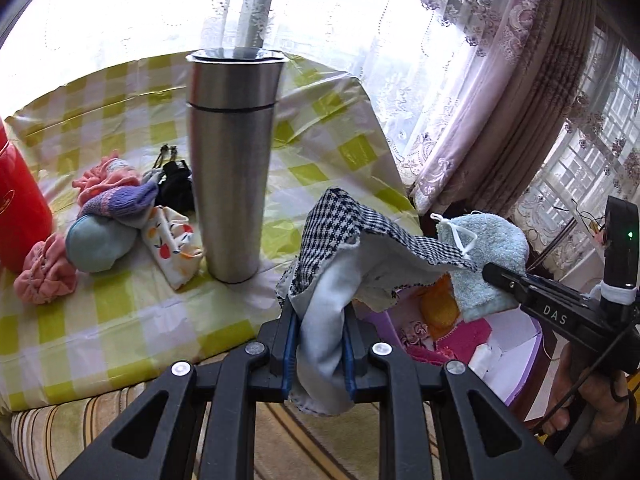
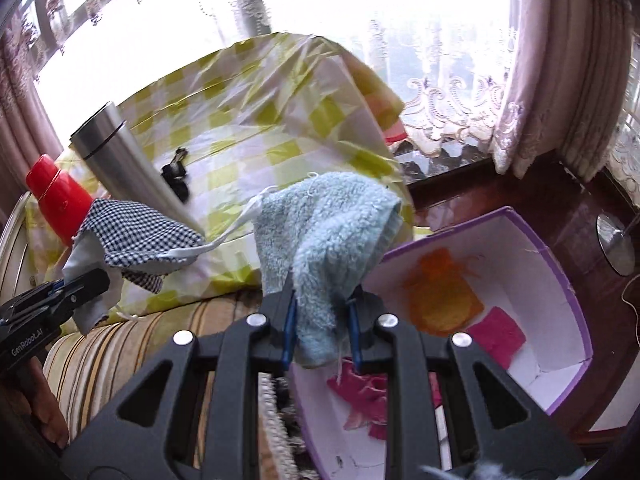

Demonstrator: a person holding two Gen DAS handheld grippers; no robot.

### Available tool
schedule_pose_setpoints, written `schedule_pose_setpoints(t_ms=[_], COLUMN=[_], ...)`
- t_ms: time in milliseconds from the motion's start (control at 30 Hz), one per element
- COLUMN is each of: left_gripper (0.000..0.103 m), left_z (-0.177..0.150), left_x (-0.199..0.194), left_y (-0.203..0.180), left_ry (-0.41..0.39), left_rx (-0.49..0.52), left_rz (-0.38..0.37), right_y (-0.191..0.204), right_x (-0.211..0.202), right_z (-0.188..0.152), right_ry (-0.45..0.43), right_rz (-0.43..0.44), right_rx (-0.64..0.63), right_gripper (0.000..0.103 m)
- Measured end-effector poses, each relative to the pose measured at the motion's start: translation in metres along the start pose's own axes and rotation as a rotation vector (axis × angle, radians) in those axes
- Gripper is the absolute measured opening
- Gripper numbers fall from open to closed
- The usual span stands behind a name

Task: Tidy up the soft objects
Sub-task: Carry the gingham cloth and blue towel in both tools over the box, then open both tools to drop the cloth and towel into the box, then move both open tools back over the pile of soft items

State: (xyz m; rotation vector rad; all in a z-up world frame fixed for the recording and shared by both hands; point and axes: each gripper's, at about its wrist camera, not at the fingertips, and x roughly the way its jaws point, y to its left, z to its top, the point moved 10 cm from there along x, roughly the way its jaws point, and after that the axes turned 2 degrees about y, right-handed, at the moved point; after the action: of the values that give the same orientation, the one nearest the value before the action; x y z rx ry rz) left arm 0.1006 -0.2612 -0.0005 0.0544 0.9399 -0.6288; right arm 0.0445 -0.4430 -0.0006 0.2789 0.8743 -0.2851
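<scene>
Checked cloth (image 1: 340,232) is pinched tight in the left gripper (image 1: 319,344), and the right gripper (image 2: 322,332) squeezes a fluffy blue towel (image 2: 320,220) over the purple box (image 2: 560,280).

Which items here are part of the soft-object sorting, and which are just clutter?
Job: houndstooth cloth in left gripper; blue fluffy cloth in right gripper; purple box; soft pile on table.

Clutter: steel flask; red container; curtains.
</scene>
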Motion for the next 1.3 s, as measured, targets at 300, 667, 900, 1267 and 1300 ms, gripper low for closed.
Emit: schedule_pose_setpoints(t_ms=[300, 667, 900, 1267, 1300], left_gripper=[0.021, 0.065, 0.065, 0.065, 0.065], left_z=[-0.007, -0.026, -0.032, -0.034, -0.034], left_x=[0.028, 0.051, 0.051, 0.026, 0.024], left_y=[-0.085, -0.114, -0.061, 0.026, 0.032], left_ry=[0.065, 0.155, 0.168, 0.114, 0.109], left_rx=[0.128, 0.185, 0.103, -0.002, -0.010], left_rz=[-0.101, -0.089, 0.029, 0.178, 0.188], right_y=[-0.090, -0.131, -0.112, -0.032, -0.022], right_x=[-0.019, -0.015, -0.008, 0.007, 0.009], right_z=[0.001, -0.017, -0.023, -0.031, -0.032], right_ry=[-0.035, 0.004, 0.025, 0.074, 0.078], right_rz=[-0.140, -0.207, -0.166, -0.068, -0.058], right_rx=[0.126, 0.180, 0.149, 0.016, -0.001], right_gripper=[0.025, 0.037, 0.037, 0.037, 0.037])
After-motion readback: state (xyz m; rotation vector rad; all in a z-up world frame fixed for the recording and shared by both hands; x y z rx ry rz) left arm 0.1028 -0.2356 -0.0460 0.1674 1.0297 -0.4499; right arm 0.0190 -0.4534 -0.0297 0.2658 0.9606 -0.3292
